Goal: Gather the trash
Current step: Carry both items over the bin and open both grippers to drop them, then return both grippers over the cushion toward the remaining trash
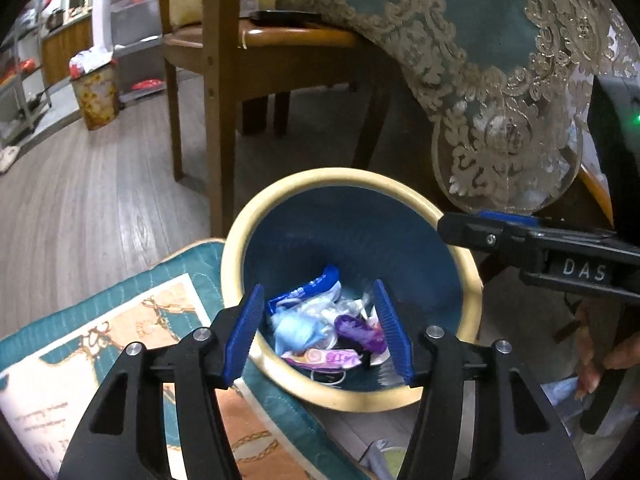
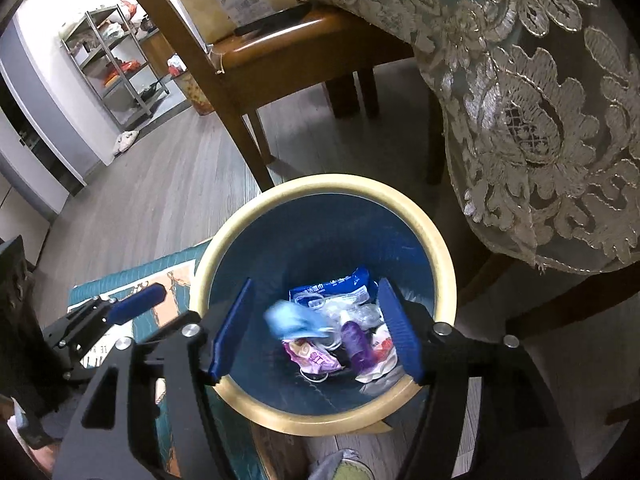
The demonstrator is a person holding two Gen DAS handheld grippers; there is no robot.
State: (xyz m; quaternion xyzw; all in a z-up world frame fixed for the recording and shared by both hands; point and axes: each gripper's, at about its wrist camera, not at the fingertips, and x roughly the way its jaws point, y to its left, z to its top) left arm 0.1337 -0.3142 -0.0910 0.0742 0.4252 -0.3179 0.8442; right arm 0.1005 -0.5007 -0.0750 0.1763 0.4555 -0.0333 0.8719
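Note:
A blue trash bin with a cream rim (image 1: 236, 240) (image 2: 440, 248) stands on the floor. Wrappers and plastic trash (image 1: 320, 328) (image 2: 340, 336) lie at its bottom. A light blue crumpled piece (image 2: 288, 320) looks blurred above the pile. My left gripper (image 1: 320, 324) is open and empty over the near rim. My right gripper (image 2: 316, 328) is open and empty above the bin mouth. The right gripper also shows in the left wrist view (image 1: 460, 228), at the bin's right edge. The left gripper shows in the right wrist view (image 2: 136, 300), left of the bin.
A wooden chair (image 1: 216, 80) (image 2: 248, 60) stands behind the bin. A teal lace tablecloth (image 1: 500, 80) (image 2: 540, 100) hangs at the right. A teal patterned mat (image 1: 120, 340) (image 2: 128, 280) lies left of the bin. A small scrap (image 2: 344, 464) lies on the floor in front.

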